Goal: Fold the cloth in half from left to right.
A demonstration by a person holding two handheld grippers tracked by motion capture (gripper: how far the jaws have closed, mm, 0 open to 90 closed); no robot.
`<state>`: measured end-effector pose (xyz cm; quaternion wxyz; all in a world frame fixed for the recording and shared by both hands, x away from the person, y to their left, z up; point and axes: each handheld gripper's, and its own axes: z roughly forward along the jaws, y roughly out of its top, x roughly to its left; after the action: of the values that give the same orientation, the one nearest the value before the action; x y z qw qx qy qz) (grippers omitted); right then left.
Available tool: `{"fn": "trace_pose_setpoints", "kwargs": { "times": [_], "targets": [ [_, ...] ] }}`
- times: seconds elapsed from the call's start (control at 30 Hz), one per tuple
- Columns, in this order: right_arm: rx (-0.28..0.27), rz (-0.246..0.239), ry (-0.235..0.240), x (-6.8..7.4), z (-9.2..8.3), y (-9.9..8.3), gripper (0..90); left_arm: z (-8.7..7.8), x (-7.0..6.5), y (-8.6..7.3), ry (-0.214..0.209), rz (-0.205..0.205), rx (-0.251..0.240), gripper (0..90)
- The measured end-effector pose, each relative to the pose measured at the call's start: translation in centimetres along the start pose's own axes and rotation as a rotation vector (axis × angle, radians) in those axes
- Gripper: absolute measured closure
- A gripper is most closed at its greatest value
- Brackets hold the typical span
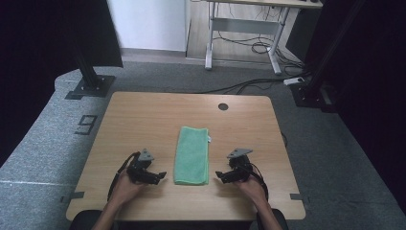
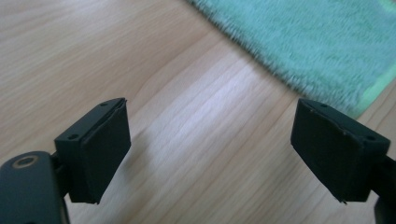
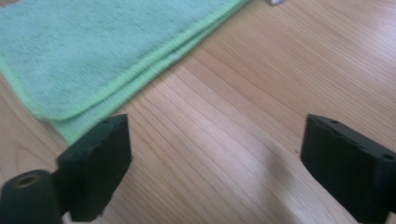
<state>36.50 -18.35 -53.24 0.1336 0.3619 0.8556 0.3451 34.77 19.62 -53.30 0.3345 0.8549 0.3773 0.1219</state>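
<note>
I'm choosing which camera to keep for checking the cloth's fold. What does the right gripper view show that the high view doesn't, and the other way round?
Right gripper view: the green cloth's stacked, stitched edge layers up close, and bare wood between the right gripper's open jaws.
High view: the whole folded cloth between both grippers, the left gripper, the person's hands, and the table's full outline.
Both: cloth, right gripper, wooden tabletop.

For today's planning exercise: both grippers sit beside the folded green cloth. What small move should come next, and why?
Probably bring the right gripper inward to the green cloth's near corner. Both it and the left gripper stand open and empty on bare table, apart from the cloth, whose layered edge faces the right one.
</note>
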Motion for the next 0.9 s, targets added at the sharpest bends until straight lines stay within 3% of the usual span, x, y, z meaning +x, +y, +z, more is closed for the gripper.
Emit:
{"fn": "trace_pose_setpoints", "kwargs": {
  "times": [0.13,0.43,0.6,0.73,0.9],
  "targets": [
    [0.014,0.005,-0.027,-0.3,-0.2,-0.7,0.8,-0.1,0.3,-0.8,0.011,0.003,0.007,9.1],
    [0.026,0.031,-0.055,-0.9,-0.4,-2.2,0.0,0.5,0.8,-1.5,0.022,0.013,0.018,0.9],
    [0.01,0.015,-0.072,-1.2,0.0,-2.8,0.0,0.6,0.8,-1.7,0.032,0.018,0.006,0.0],
    [-0.025,0.042,-0.061,-1.6,0.0,-3.3,0.0,0.6,0.8,-1.7,0.033,0.016,0.006,0.0],
    [-0.039,0.034,-0.054,-1.7,0.1,-3.4,0.0,0.6,0.7,-1.6,0.036,0.014,0.007,0.0]
  ]
}}
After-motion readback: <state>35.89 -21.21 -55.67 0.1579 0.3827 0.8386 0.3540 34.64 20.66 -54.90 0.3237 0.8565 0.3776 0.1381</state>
